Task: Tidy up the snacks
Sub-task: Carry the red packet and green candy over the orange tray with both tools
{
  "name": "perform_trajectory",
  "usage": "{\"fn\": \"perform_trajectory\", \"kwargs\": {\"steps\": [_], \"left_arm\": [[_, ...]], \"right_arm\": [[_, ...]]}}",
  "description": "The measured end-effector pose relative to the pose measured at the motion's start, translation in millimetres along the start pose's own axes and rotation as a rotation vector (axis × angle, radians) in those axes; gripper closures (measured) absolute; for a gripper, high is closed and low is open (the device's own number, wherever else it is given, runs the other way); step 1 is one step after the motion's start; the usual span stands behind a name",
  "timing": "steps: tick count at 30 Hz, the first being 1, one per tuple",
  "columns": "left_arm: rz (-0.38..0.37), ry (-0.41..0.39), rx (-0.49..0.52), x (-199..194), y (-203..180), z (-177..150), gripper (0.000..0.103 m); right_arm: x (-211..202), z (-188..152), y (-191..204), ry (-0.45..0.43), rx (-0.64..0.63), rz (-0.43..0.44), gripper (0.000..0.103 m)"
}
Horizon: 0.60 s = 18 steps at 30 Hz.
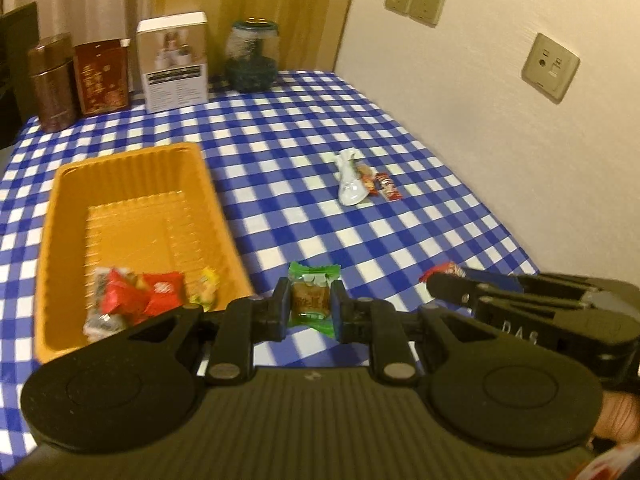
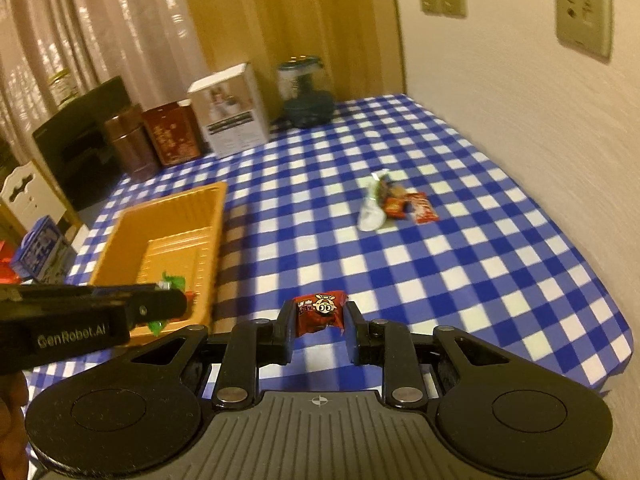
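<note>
My left gripper [image 1: 310, 303] is shut on a green-wrapped snack [image 1: 313, 300], held just right of the orange tray [image 1: 132, 176]. The tray holds several red and yellow snack packets [image 1: 140, 294] at its near end. My right gripper [image 2: 319, 320] is shut on a red snack packet with a cartoon face [image 2: 320, 312], above the checked tablecloth. It shows at the right in the left wrist view [image 1: 444, 276]. The left gripper shows at the left of the right wrist view [image 2: 160, 308] beside the tray [image 2: 168, 220]. A small pile of loose snacks [image 1: 366, 180] [image 2: 394, 202] lies farther out.
At the back of the blue-and-white checked table [image 1: 420, 216] stand a brown tin [image 1: 52, 84], a red box [image 1: 102, 76], a white box [image 1: 174, 60] and a glass jar [image 1: 251, 56]. A wall with sockets runs along the right. The table edge [image 2: 616, 360] drops off at the near right.
</note>
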<state>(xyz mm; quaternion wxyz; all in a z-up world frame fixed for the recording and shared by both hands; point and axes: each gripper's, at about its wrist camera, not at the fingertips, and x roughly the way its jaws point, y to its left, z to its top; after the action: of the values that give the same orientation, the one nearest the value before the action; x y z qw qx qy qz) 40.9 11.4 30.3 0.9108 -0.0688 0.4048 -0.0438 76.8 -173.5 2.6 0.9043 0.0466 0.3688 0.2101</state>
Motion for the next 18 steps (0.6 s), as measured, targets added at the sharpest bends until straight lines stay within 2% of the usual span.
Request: {"fn": "perform_trajectory", "kwargs": {"steps": [7,18], "left_arm": [[0.055,-0.028,-0.024,-28.5,29.0,-8.2,0.085],[0.115,-0.044,-0.049,-52.4,59.0,-16.6,0.085]], "right_arm": [[0.7,2.2,32.5,0.001,-0.050,0.044,0.078],[6.1,0.9,74.9,0.007,-0.109,0.098,0.078]]}}
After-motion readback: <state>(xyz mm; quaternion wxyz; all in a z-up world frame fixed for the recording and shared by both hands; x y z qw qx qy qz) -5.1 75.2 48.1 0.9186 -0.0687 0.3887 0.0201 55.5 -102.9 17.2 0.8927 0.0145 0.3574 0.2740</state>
